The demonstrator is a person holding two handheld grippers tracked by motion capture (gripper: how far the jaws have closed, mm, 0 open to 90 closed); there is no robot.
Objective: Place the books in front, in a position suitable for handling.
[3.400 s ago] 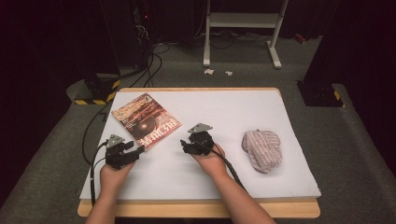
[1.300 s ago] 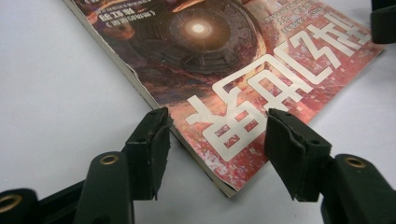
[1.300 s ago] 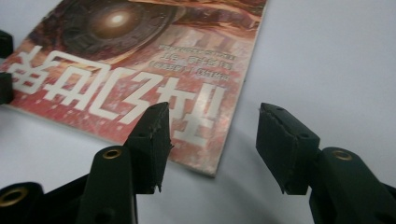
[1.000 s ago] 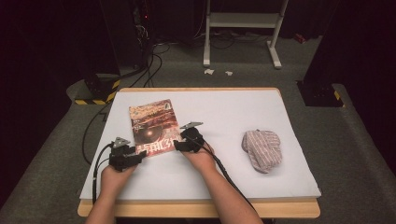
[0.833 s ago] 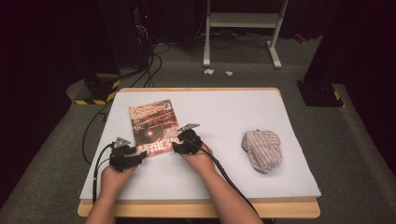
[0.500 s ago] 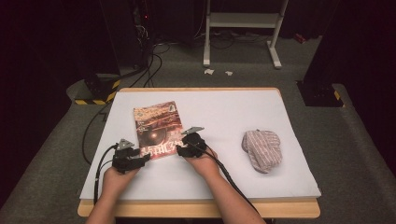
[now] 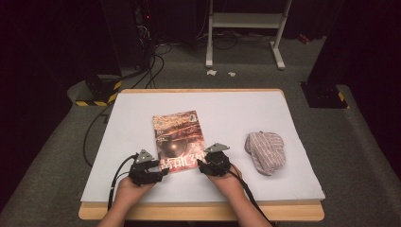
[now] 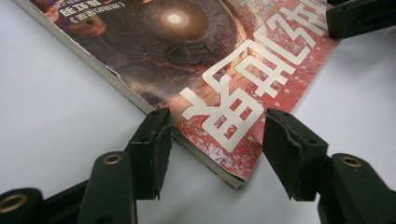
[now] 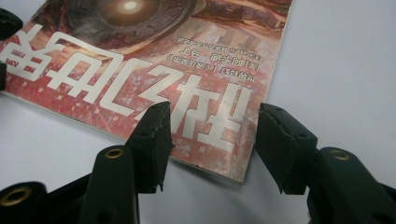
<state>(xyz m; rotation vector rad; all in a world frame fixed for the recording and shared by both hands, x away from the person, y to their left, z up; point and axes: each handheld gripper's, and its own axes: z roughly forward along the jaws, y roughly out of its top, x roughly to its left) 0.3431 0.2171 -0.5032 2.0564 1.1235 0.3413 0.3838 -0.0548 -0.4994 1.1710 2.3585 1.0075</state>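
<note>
High view, counter point(image 7: 142, 118): white, smooth, flat sheet under your work.
Book point(image 7: 178, 140): glossy red paperback, now turned square to you at mid-counter, so squaring looks nearly done.
Cloth point(image 7: 265, 151): striped, crumpled, well right.
Left hand-held gripper point(image 8: 212, 140): jaws apart, straddling the near corner.
Right hand-held gripper point(image 9: 210, 133): jaws just narrowed, not pinching its corner.

Red magazine point(image 7: 178, 140) with white lettering and dark glowing disc, striped pinkish-grey cloth point(image 7: 265, 152), white tabletop point(image 7: 246, 111)

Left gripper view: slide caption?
Left gripper open, jaws straddling the magazine's near corner on the white table.
</note>
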